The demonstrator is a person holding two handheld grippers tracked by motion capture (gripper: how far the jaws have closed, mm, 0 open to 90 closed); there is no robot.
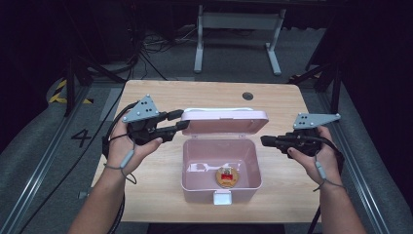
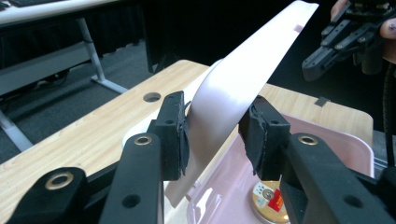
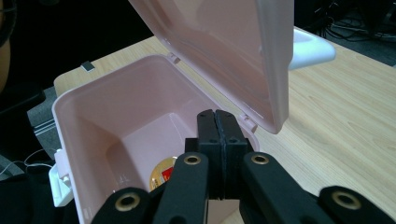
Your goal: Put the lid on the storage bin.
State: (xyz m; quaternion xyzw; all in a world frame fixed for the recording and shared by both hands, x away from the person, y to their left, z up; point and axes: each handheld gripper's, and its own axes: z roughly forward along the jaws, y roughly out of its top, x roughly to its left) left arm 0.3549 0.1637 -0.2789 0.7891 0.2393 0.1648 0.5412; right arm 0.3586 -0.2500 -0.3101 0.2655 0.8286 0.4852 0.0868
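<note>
The left hand-held gripper (image 2: 212,135) straddles the left edge of the raised pink plastic lid (image 2: 243,84), jaws apart. The pink rectangular plastic box (image 1: 220,165) sits open on the wooden desk (image 1: 156,170), long axis spanning between both hand-held grippers. The right hand-held gripper (image 3: 217,123) has its jaws pressed together, empty, beside the box's right wall.

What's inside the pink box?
One round golden thing with a red and white label lies on the floor of the pink box. The near corners are hidden by the box's front wall, so I cannot tell if anything else is there.
</note>
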